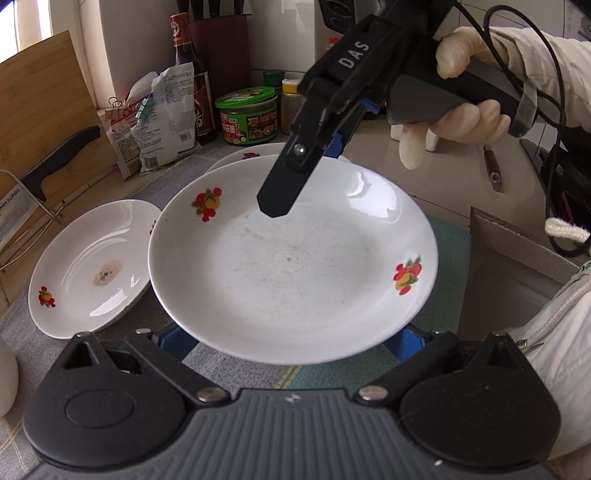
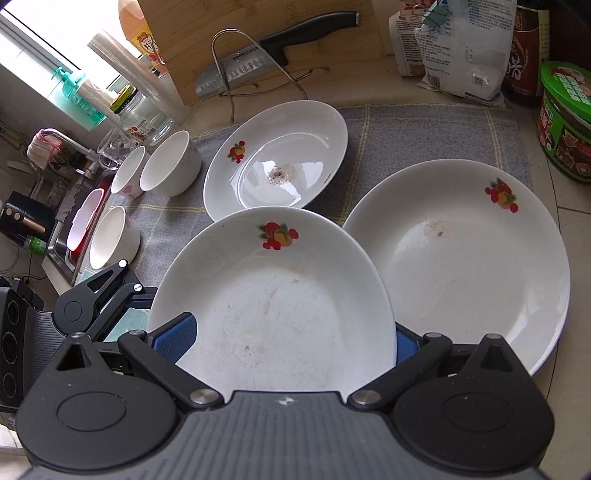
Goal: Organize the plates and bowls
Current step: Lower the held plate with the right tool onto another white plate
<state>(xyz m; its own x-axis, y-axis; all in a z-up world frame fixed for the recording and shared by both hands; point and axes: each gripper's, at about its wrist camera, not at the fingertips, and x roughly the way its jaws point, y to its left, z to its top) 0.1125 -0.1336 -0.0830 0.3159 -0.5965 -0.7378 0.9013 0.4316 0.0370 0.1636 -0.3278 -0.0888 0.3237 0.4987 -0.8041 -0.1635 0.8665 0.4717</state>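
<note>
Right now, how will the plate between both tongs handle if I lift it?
The plate looks glazed and glossy, so probably slippery. It seems rigid ceramic, likely chipping if it knocks the neighbouring plate. Held at its rims, it may tilt.

- Pale stone worktop (image 2: 565, 206) under a grey checked cloth (image 2: 424, 136)
- Wooden board (image 2: 229, 22) leaning at the back
- Bright window (image 2: 33, 40) on the left, daylight flooding in
- Steel sink (image 2: 62, 236) beside
</note>
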